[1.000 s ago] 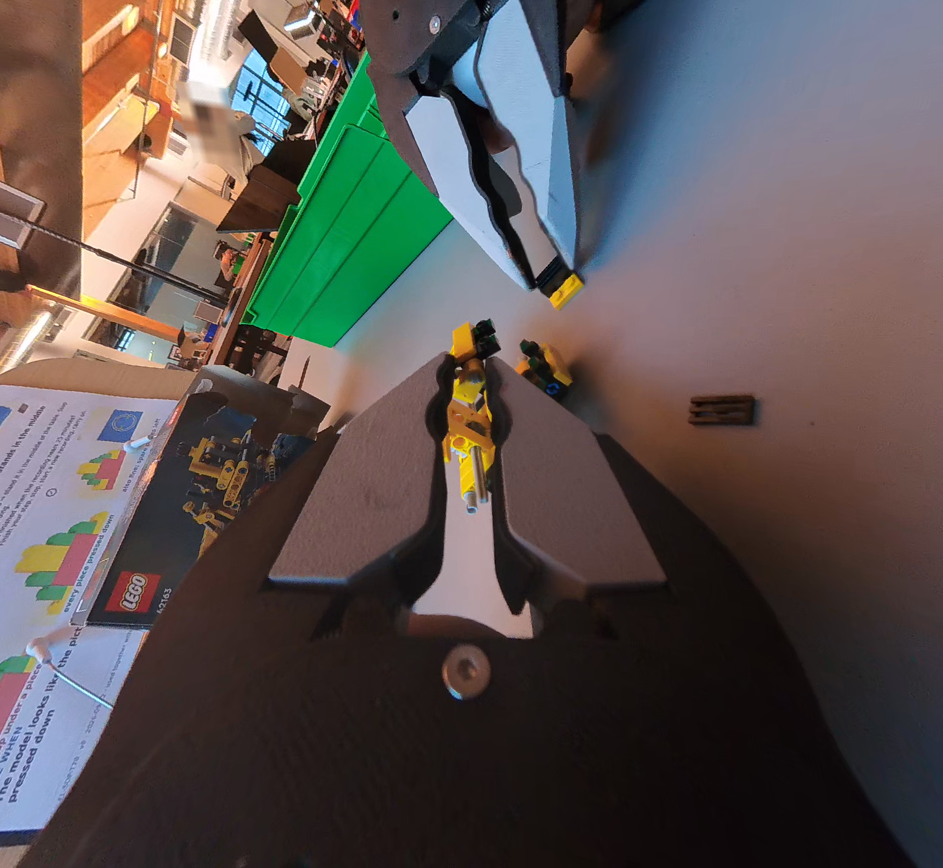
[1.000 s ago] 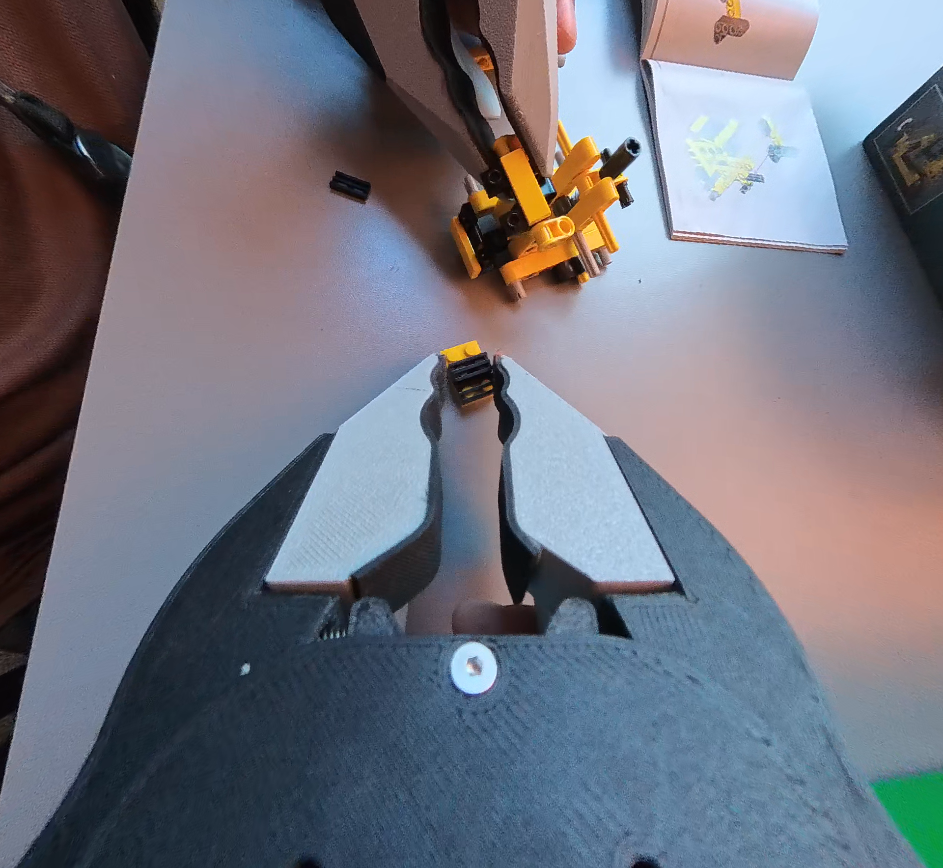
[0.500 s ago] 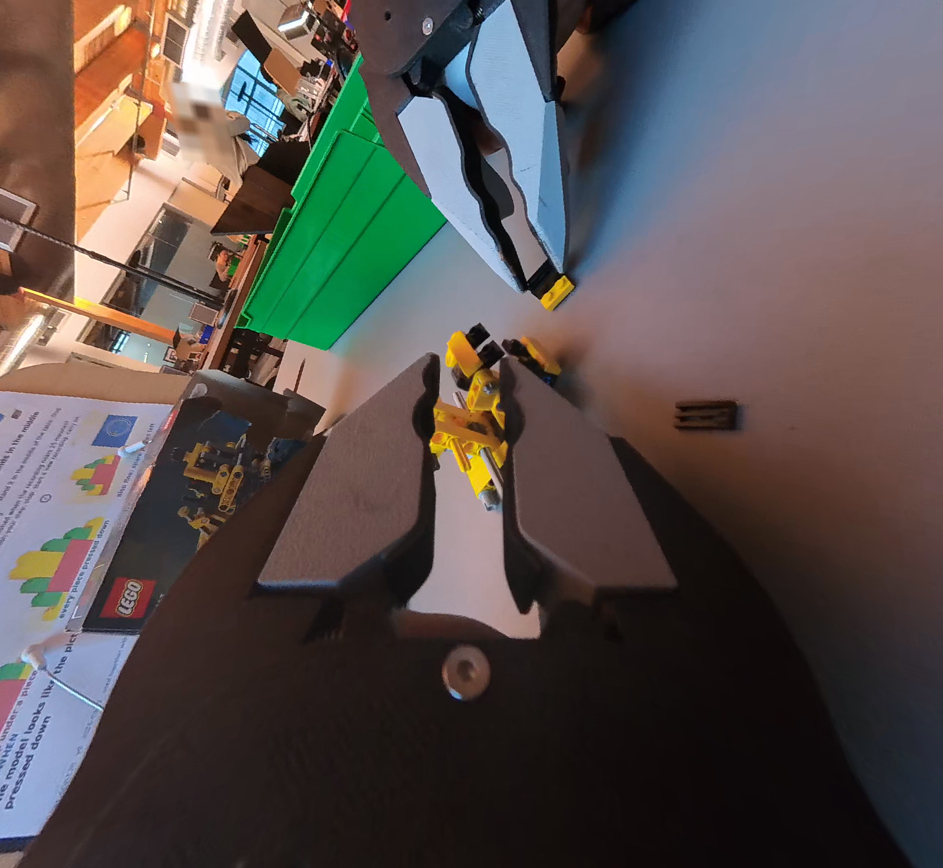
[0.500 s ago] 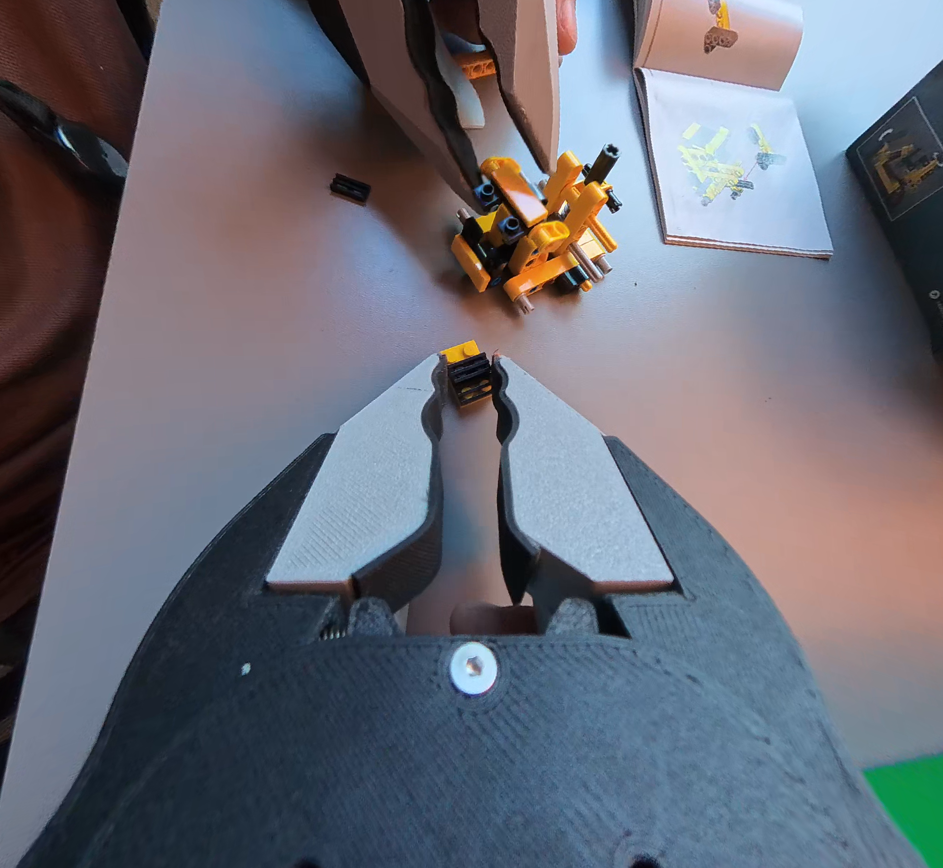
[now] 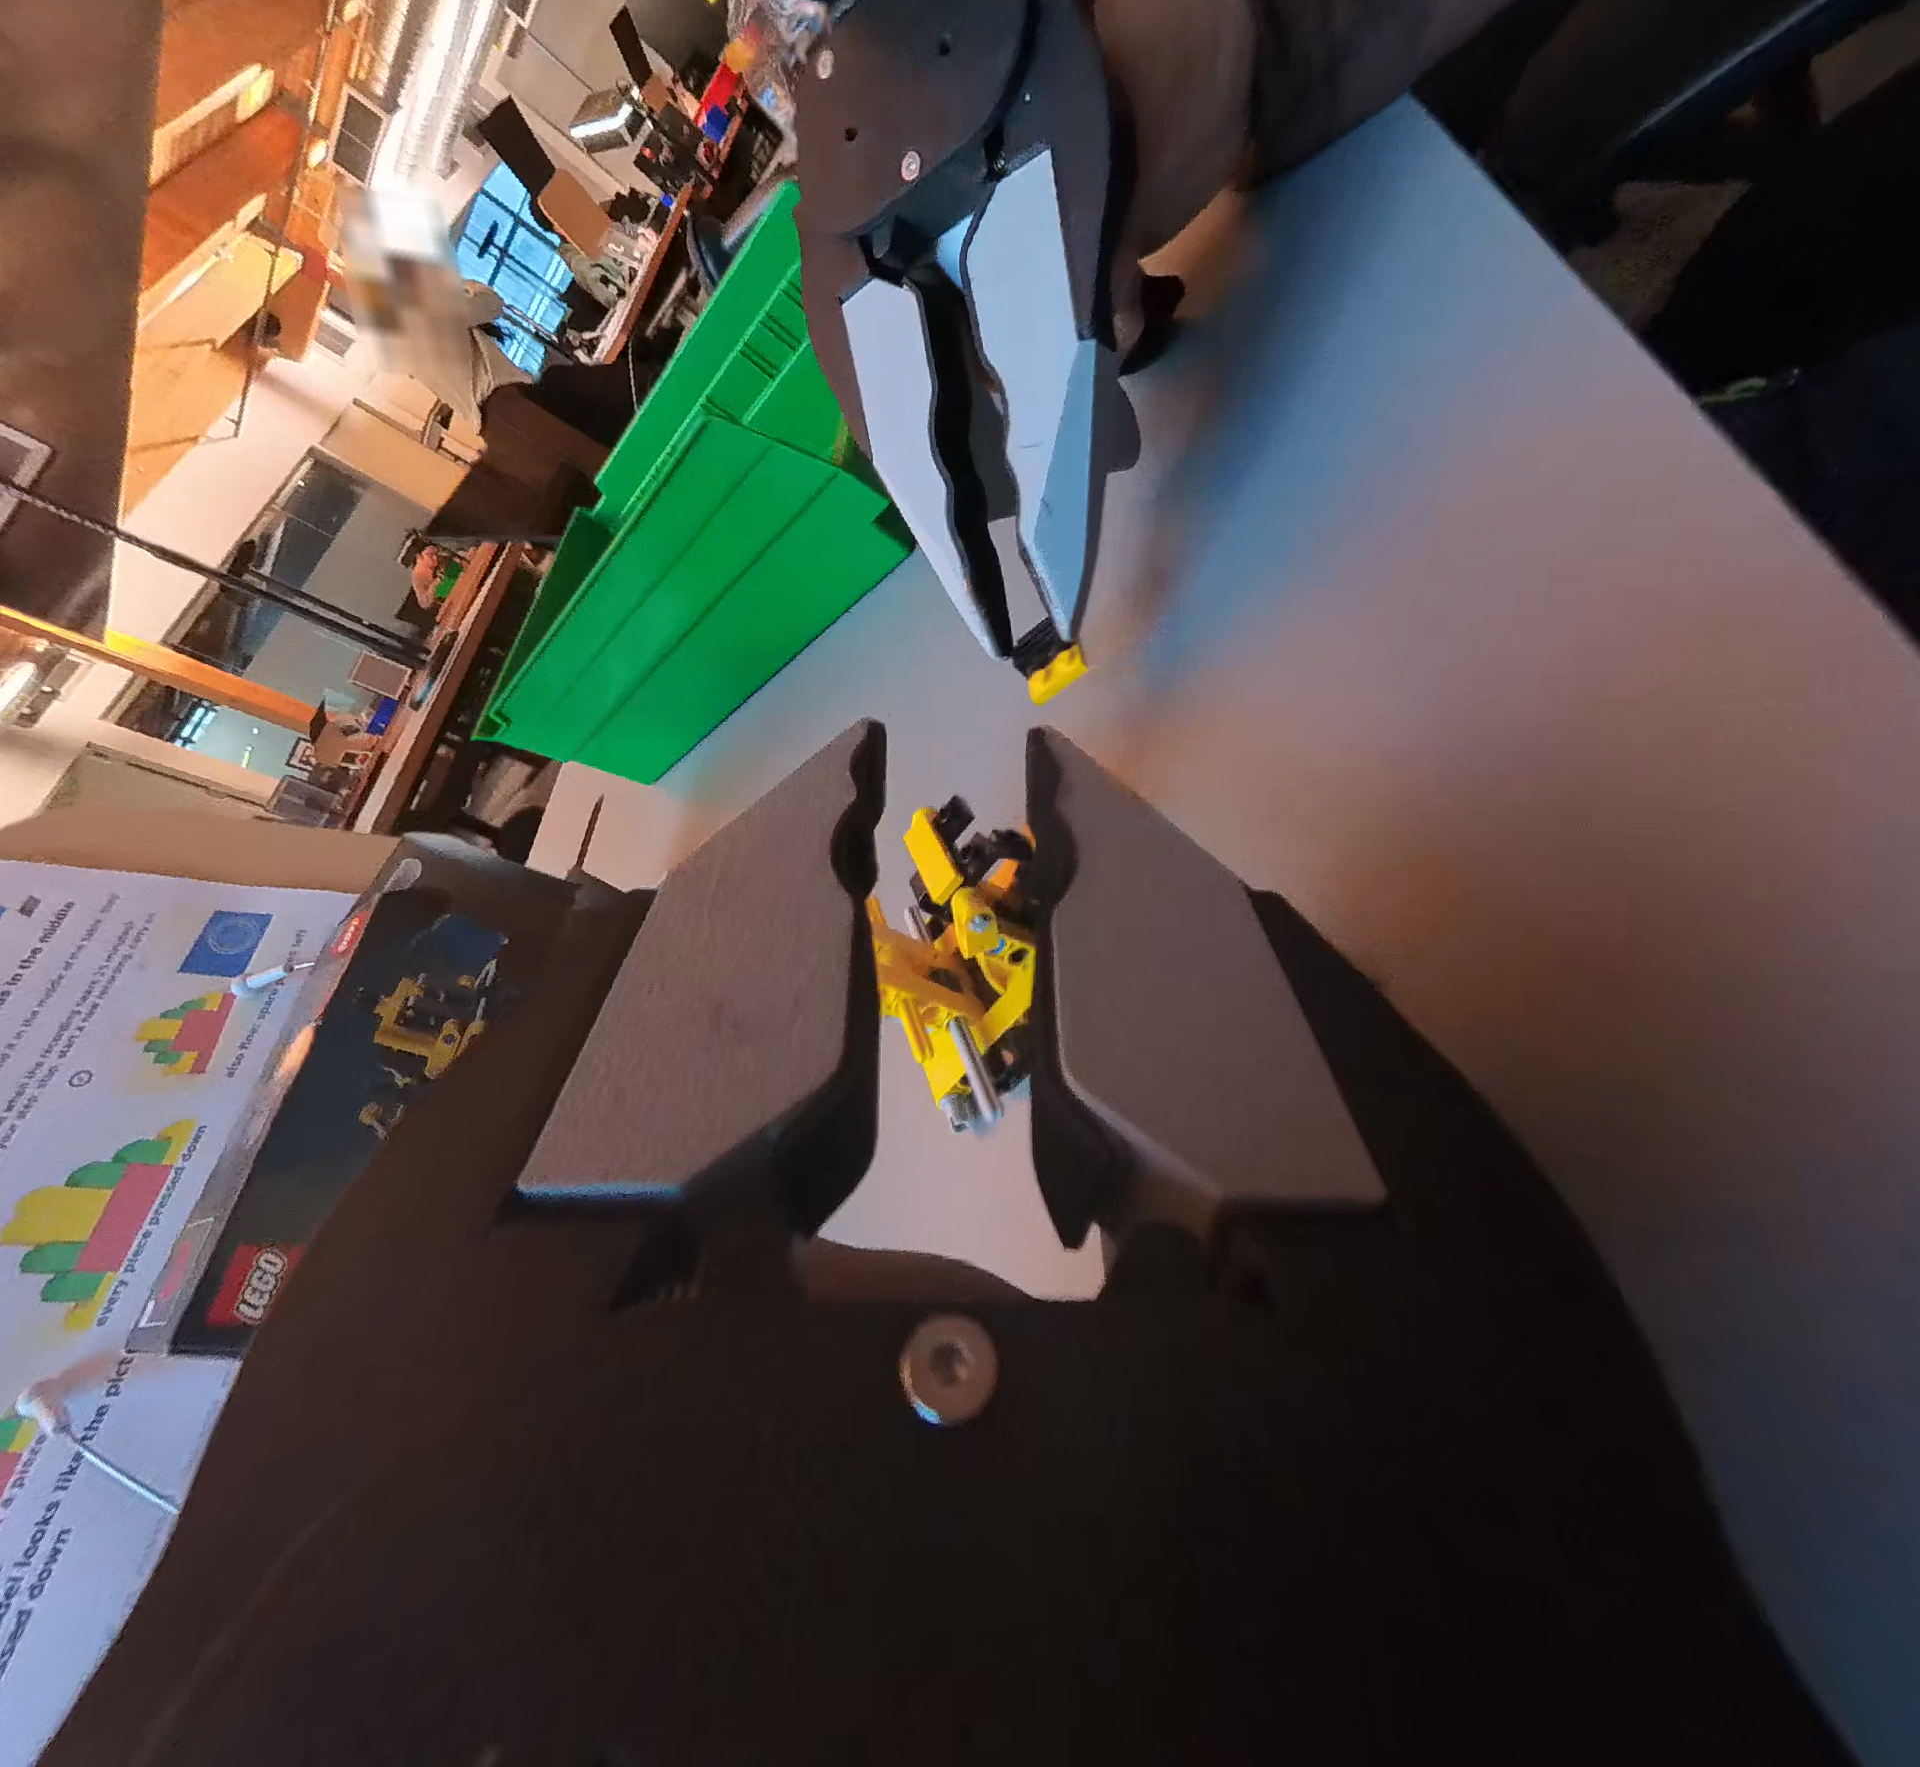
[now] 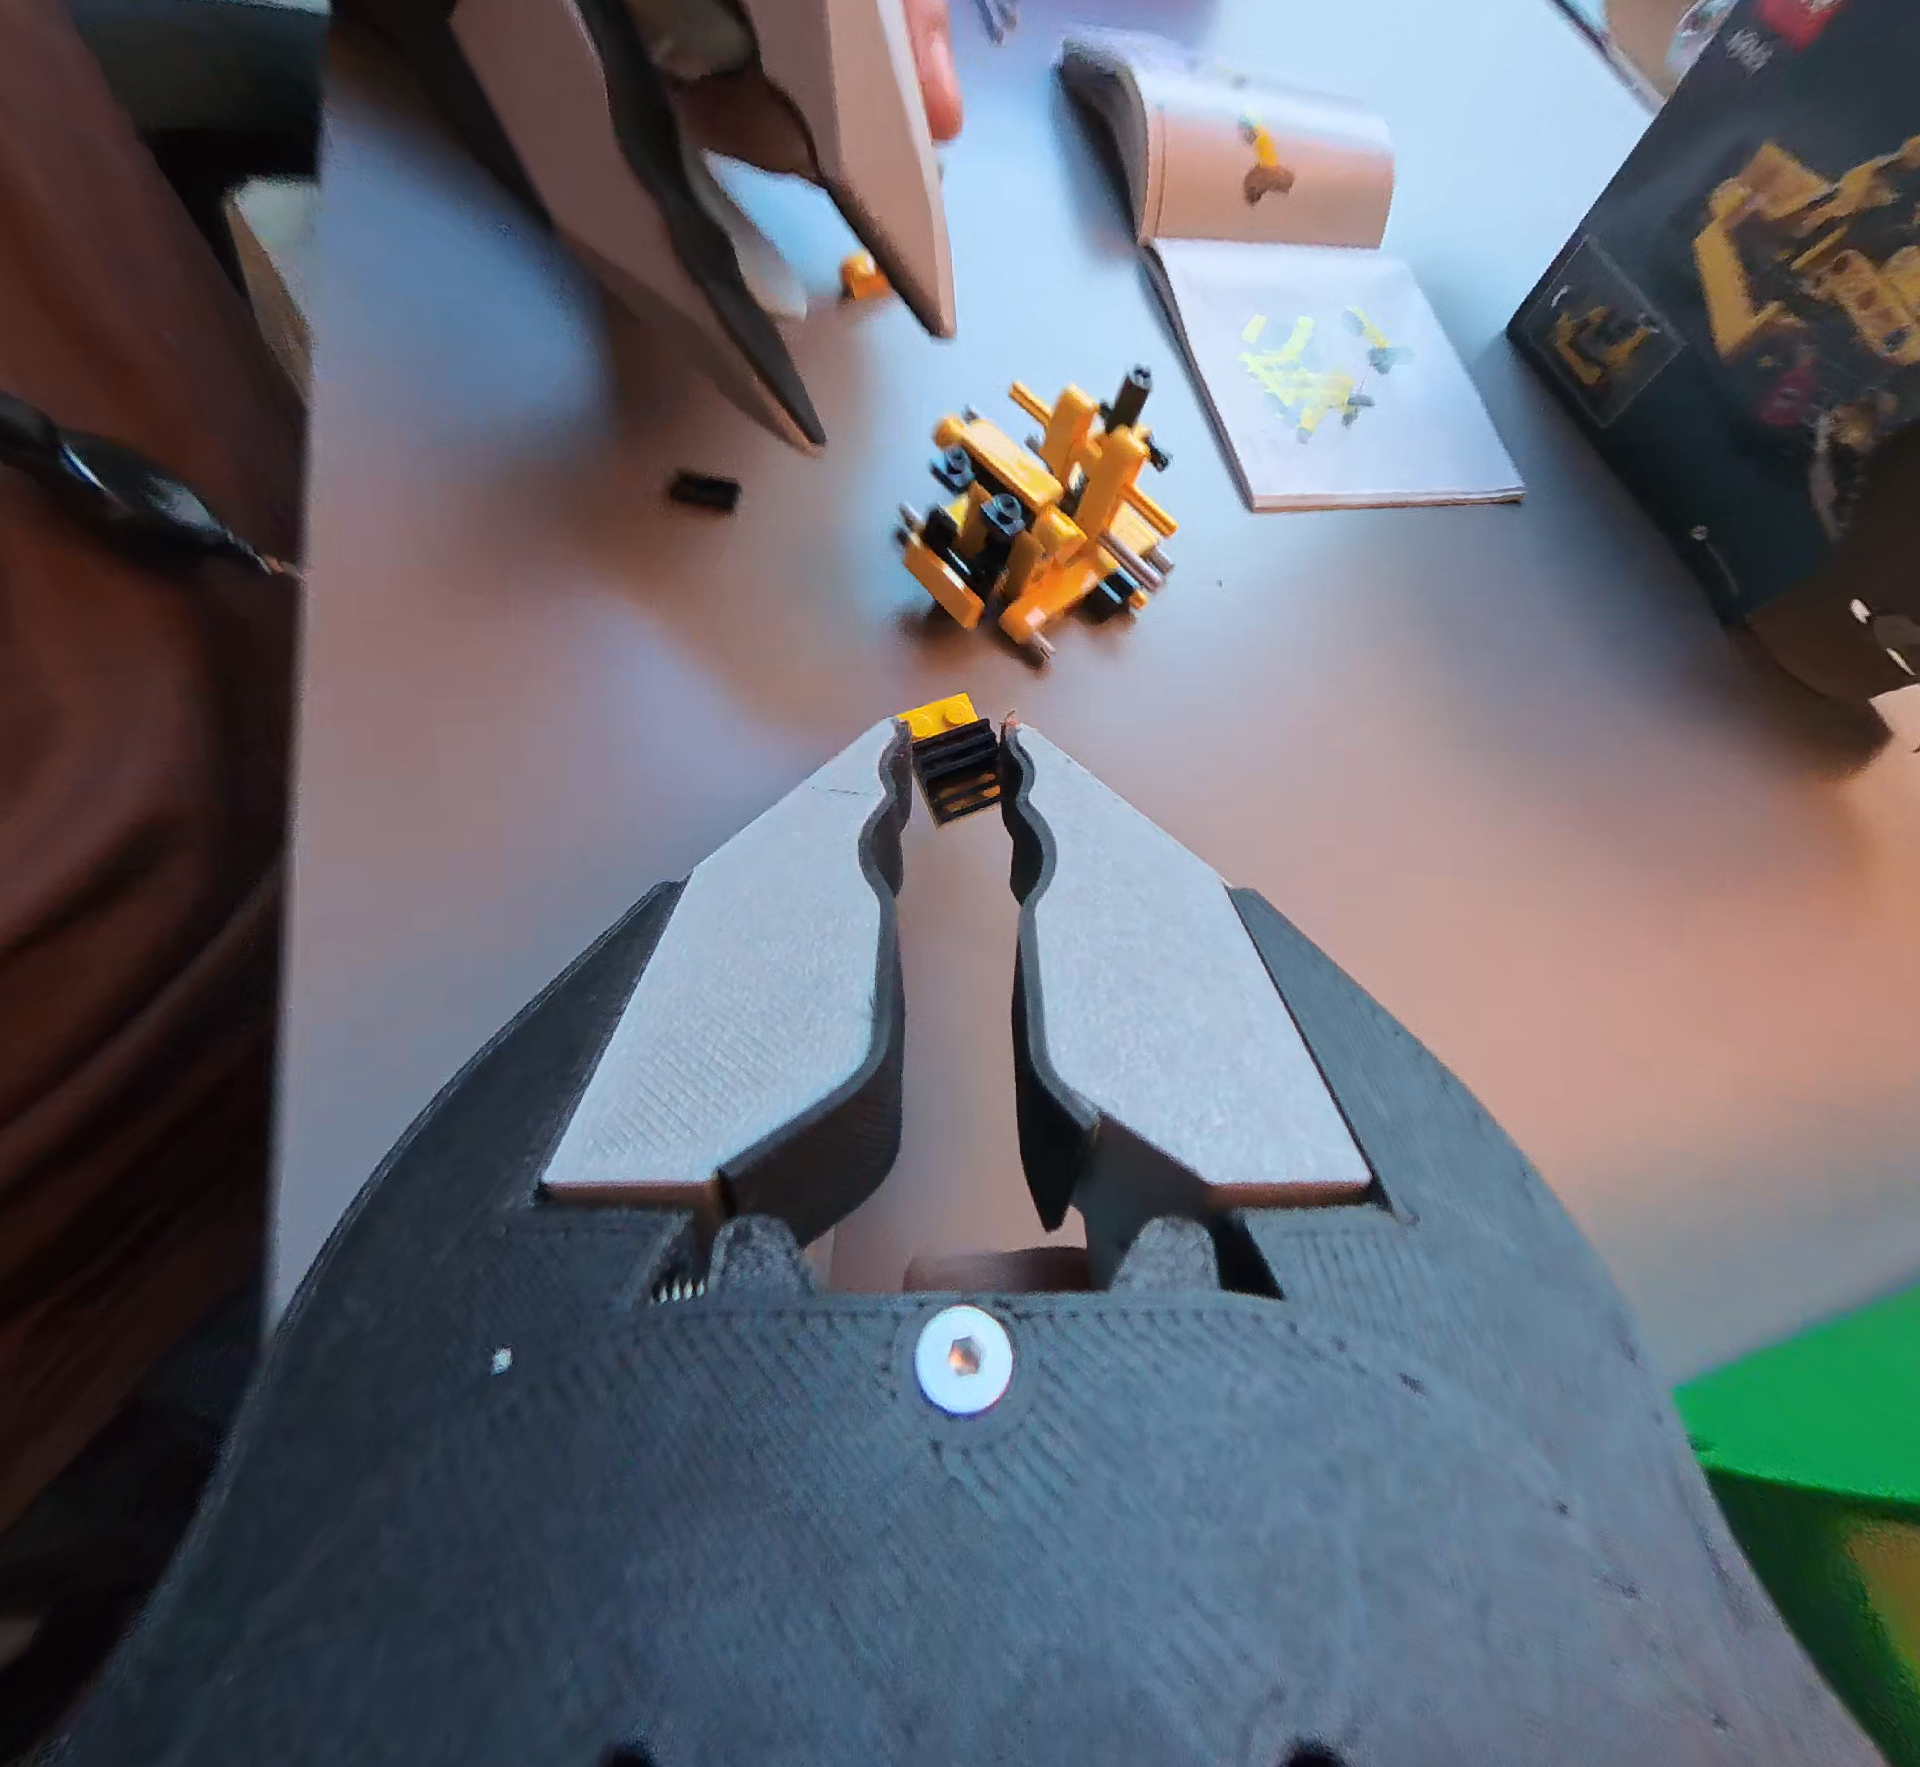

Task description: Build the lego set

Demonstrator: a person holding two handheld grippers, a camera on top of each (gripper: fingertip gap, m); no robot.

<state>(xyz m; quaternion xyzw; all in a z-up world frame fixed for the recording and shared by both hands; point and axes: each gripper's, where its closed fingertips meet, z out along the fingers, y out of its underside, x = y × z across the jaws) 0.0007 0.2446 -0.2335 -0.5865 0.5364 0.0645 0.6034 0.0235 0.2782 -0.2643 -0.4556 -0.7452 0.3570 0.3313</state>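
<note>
Tabletop (image 6: 1351, 886) carries the half-built yellow and black lego model (image 6: 1039, 522), which rests on its own, clear of both tongs. The right tongs (image 6: 951, 741) pinch a small black grille brick on a yellow plate (image 6: 951, 756) at their tips, just short of the model. The left tongs (image 5: 951, 741) hang above with jaws apart and nothing between them. An open instruction booklet (image 6: 1330, 367) and the set's dark box (image 6: 1766, 315) lie beside the model, a loose black piece (image 6: 704, 491) on its other side.
</note>
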